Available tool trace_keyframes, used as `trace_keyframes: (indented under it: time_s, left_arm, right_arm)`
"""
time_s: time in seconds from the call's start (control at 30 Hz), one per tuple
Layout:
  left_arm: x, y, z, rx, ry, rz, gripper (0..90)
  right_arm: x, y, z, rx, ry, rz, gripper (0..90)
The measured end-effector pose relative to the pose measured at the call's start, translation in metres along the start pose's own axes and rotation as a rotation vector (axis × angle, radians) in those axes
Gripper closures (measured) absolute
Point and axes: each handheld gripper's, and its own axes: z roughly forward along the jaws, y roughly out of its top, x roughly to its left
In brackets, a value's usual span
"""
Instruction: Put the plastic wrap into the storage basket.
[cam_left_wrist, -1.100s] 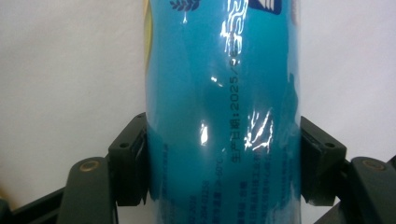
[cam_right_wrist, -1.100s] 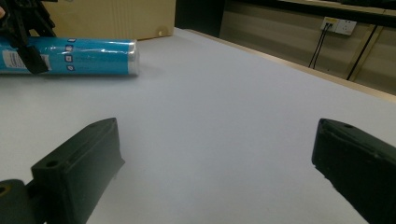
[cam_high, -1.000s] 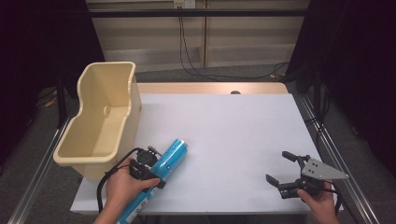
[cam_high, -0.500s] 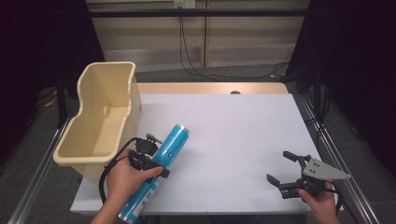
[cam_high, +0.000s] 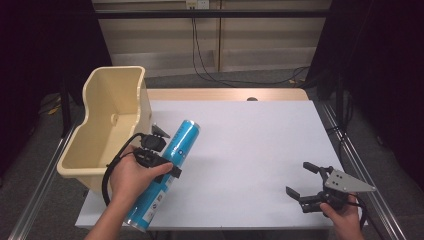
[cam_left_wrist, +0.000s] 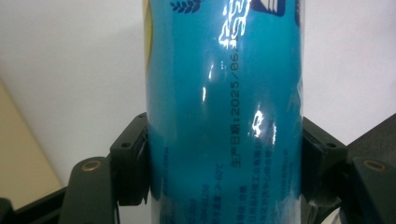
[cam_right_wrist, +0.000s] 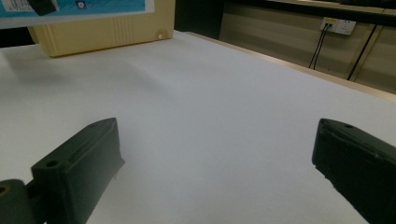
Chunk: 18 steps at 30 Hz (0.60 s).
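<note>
Left gripper view shows the left tongs (cam_left_wrist: 224, 172) clenched around the blue tube (cam_left_wrist: 224, 107), held tilted above the desk (cam_high: 250, 150) beside the beige bin (cam_high: 107, 120); right tongs (cam_high: 306, 186) gape, released.

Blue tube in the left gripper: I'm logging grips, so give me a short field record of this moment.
held item: blue tube, tilted, off the table
left gripper: shut on the tube's sides
right gripper: open, nothing between its jaws, low over the white table
nearby: beige bin at the table's left edge
</note>
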Motion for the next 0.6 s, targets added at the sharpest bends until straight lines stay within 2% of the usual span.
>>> trace_keyframes:
  time_s: [0.03,0.2,0.27,0.47,0.6]
  left_arm:
    - [-0.001,0.004,-0.006,-0.007,0.013,-0.008,32.2]
    - [0.002,0.01,-0.019,-0.026,0.001,-0.034,32.2]
    - [0.002,0.015,-0.028,-0.039,0.016,-0.044,32.2]
    - [0.005,0.021,-0.042,-0.05,-0.001,-0.08,32.1]
    - [0.009,0.027,-0.056,-0.049,0.025,-0.093,32.2]
  right_arm:
    - [-0.001,-0.001,0.0,0.003,0.0,0.002,0.8]
    - [-0.002,0.0,-0.001,-0.003,0.001,0.005,0.7]
    - [-0.001,0.001,-0.001,-0.006,0.0,-0.001,0.6]
    - [0.0,0.001,0.001,-0.002,0.01,-0.001,0.6]
    - [0.002,0.002,0.002,-0.01,0.006,-0.001,0.6]
